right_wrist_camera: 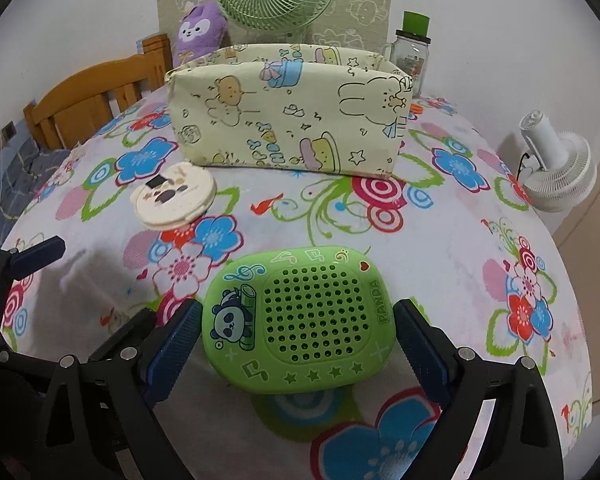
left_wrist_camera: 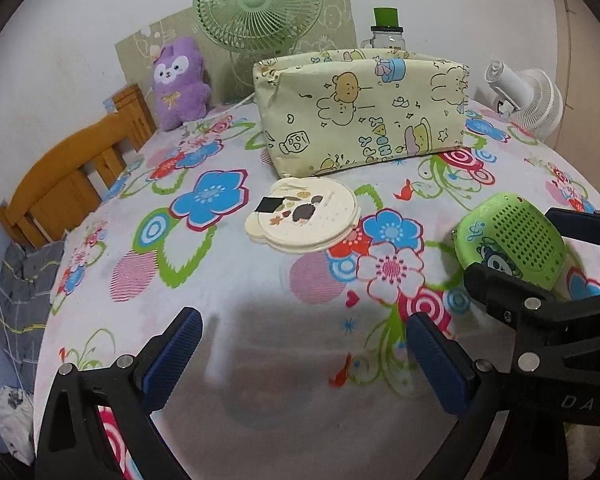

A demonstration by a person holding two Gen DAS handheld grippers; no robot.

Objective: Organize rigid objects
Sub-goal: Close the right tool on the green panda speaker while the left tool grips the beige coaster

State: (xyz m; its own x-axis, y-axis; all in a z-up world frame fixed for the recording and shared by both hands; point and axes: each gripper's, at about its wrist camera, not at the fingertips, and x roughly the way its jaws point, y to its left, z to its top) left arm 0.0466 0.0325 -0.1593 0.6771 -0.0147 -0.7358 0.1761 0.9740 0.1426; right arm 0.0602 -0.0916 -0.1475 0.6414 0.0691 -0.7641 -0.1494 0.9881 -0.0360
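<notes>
Green panda case [right_wrist_camera: 298,320] between right tongs [right_wrist_camera: 298,354]; pad contact unclear.

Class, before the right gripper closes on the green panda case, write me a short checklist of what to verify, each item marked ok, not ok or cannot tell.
1. green panda case sits between the right gripper fingers: ok.
2. Pads touching the case: not ok; gaps show on both sides.
3. left gripper open and holding nothing: ok.
4. fabric storage box open at the top: ok.
5. Room inside the box: cannot tell.
6. cream round case lies clear of the path to the box: ok.
</notes>
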